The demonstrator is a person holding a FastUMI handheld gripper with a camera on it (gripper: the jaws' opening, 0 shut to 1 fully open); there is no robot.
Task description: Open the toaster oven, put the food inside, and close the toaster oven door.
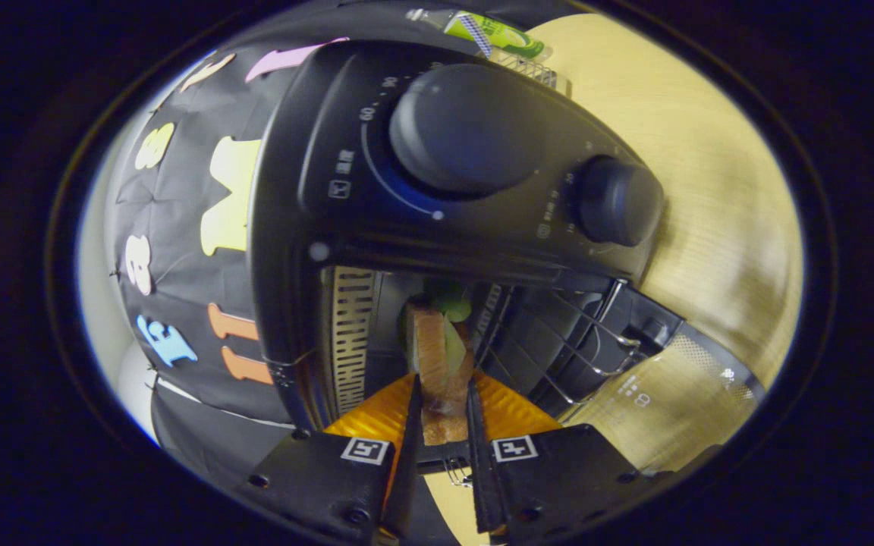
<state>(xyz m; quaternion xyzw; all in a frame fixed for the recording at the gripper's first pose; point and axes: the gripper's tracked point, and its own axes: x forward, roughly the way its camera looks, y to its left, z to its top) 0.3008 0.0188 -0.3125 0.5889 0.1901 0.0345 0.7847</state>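
The gripper is nearest, its 2 fingers drawn close and pinching a sandwich between them, both pressing on its flat sides. The sandwich stands on edge, bread outermost with something green, likely lettuce, poking out at its far end. It sits just at the mouth of the toaster oven, over the wire rack that runs back into the dark cavity. The oven door is already let down, its glass panel lying open beside the fingers. Past the opening rise the control panel and its 2 knobs, the large knob and the small knob. The oven stands on a pale wooden table. The sandwich looks light, soft and easily crushed, and its layers could slide apart. I judge a gentle squeeze across the bread faces, low on the slices, suits it best, with release only once it rests on the rack.
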